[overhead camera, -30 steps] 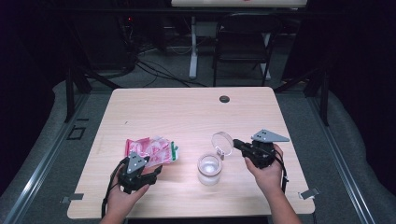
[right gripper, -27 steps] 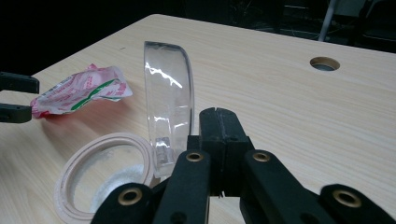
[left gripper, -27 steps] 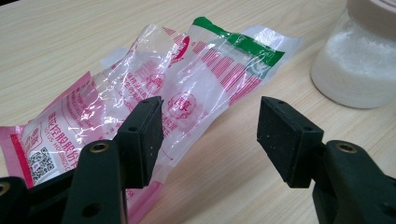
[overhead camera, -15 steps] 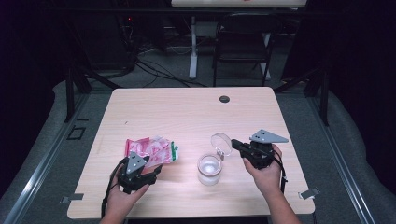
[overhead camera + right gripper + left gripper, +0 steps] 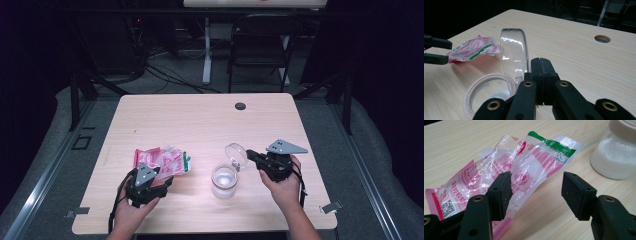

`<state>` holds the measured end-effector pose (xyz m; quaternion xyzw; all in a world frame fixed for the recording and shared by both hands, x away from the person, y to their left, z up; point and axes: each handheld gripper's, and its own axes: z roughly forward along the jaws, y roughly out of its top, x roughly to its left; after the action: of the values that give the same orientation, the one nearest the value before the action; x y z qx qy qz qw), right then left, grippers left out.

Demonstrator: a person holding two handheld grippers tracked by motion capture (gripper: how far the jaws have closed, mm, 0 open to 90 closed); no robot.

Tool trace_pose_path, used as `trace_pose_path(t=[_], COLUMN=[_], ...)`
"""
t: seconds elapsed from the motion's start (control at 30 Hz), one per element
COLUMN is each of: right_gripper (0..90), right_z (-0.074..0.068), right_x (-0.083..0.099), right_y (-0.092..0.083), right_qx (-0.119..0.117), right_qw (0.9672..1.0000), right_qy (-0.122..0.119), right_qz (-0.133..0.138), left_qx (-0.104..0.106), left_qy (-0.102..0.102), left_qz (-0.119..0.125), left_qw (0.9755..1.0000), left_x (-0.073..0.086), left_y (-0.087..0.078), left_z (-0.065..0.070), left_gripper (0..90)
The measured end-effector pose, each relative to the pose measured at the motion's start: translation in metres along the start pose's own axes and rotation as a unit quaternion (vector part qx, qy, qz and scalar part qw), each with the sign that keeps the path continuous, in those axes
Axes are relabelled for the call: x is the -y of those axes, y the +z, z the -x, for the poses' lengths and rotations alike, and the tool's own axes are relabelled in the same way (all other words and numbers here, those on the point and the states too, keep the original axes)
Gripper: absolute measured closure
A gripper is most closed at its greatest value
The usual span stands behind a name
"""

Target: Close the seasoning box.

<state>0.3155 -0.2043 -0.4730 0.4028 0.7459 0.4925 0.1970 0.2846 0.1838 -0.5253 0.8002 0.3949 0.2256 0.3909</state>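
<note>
Crumpled red, white and green plastic packets [image 5: 162, 161] [image 5: 506, 175] [image 5: 474, 48] lie on the table's left side. My left gripper [image 5: 166, 181] [image 5: 536, 192] [image 5: 439, 51] stands open just in front of them, its pads apart with bare table and the packets' edge between. A clear jar [image 5: 223, 181] [image 5: 616, 157] holding white powder, with a pale rim [image 5: 474, 97], stands open in the middle. Its clear round lid [image 5: 235, 154] [image 5: 514, 55] stands on edge above the rim, touching the left jaw of my right gripper [image 5: 250, 155] [image 5: 540, 67], whose jaws are shut together. The lid's lower edge is hidden behind that jaw.
The wooden table [image 5: 200, 120] has a round cable hole [image 5: 240, 106] [image 5: 602, 38] near its far edge. A dark chair [image 5: 260, 45] and cables stand on the floor beyond the table.
</note>
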Motion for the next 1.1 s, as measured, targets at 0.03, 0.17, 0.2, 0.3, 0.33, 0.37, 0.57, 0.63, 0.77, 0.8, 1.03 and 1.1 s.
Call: trace_pose_path(t=[0.03,0.17,0.2,0.3,0.33,0.37,0.57,0.63,0.77,0.8,1.03,1.1], right_gripper=[90.0,90.0,90.0,90.0,90.0,90.0,90.0,90.0,90.0,90.0,90.0,90.0], right_z=[0.0,-0.001,-0.001,-0.003,-0.003,-0.003,-0.008,-0.01,-0.016,-0.017,-0.03,-0.033], right_x=[0.0,0.0,0.0,0.0,0.0,0.0,0.0,0.0,0.002,0.002,0.007,0.008], right_y=[0.0,0.0,0.0,0.0,0.0,0.0,0.0,0.001,0.003,0.003,0.008,0.009], right_qx=[0.0,-0.001,-0.002,-0.002,-0.001,-0.002,-0.006,-0.01,-0.014,-0.016,-0.031,-0.036], right_qw=[1.0,1.0,1.0,1.0,1.0,1.0,0.9999,0.9998,0.9997,0.9996,0.9988,0.9985], right_qy=[0.0,-0.001,-0.002,-0.004,-0.005,-0.006,-0.01,-0.014,-0.02,-0.022,-0.035,-0.039], right_qz=[0.0,0.0,0.0,0.001,0.001,0.001,0.001,-0.003,-0.004,-0.006,-0.016,-0.018], left_qx=[0.0,-0.001,-0.001,-0.002,-0.002,-0.003,-0.003,-0.003,-0.003,-0.002,-0.002,-0.002], left_qy=[0.0,-0.002,-0.002,-0.003,-0.003,-0.002,-0.003,-0.002,-0.003,-0.003,-0.003,-0.004], left_qz=[0.0,0.002,0.002,0.003,0.003,0.003,0.003,0.003,0.003,0.003,0.004,0.005], left_qw=[1.0,1.0,1.0,1.0,1.0,1.0,1.0,1.0,1.0,1.0,1.0,1.0], left_x=[0.0,0.0,0.0,0.0,0.0,0.0,0.0,0.0,0.0,0.0,0.0,0.0], left_y=[0.0,0.0,0.0,0.0,-0.001,-0.001,-0.001,-0.001,-0.001,-0.001,-0.002,-0.002], left_z=[0.0,0.0,0.0,0.0,0.0,0.0,-0.001,-0.001,-0.001,-0.001,0.0,-0.001], left_gripper=[41.2,41.2,41.1,41.1,41.1,41.1,41.1,41.1,41.1,41.1,41.1,41.1])
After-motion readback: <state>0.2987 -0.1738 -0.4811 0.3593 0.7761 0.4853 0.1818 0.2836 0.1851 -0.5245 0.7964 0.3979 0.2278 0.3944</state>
